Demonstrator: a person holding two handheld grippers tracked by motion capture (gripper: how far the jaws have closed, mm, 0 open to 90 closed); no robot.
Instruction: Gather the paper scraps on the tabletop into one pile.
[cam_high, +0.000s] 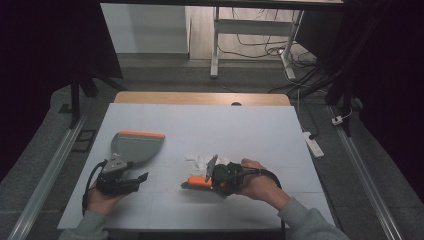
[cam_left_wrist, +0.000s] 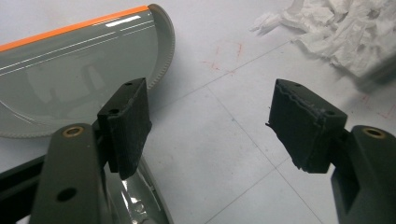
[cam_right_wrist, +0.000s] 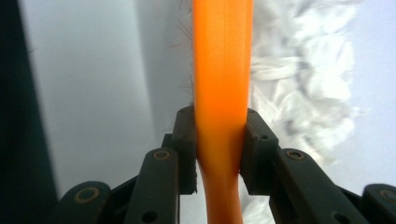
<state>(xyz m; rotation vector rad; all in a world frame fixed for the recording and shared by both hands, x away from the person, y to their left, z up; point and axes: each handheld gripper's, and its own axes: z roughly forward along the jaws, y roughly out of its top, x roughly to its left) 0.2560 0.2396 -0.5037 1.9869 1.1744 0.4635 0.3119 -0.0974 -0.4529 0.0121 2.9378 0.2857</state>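
Brush pinched by the right claw beside a heap of shredded paper on the bench.

The right claw (cam_right_wrist: 218, 144) squeezes the orange brush handle (cam_right_wrist: 223, 70), whose long axis runs leftward across the white bench (cam_high: 250, 125) just before the shredded paper (cam_high: 200, 161). The left claw (cam_left_wrist: 210, 126) stands spread, just beside the grey dustpan (cam_high: 134, 146), well apart from the brush.

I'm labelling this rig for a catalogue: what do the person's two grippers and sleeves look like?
Both are black handheld tools. The left gripper has two black ribbed jaws on dark arms with brass-ringed pivots, a grey three-cornered plate on top and a black cable looping back. The right gripper matches it, with a black cable too. The sleeves are light grey-green.
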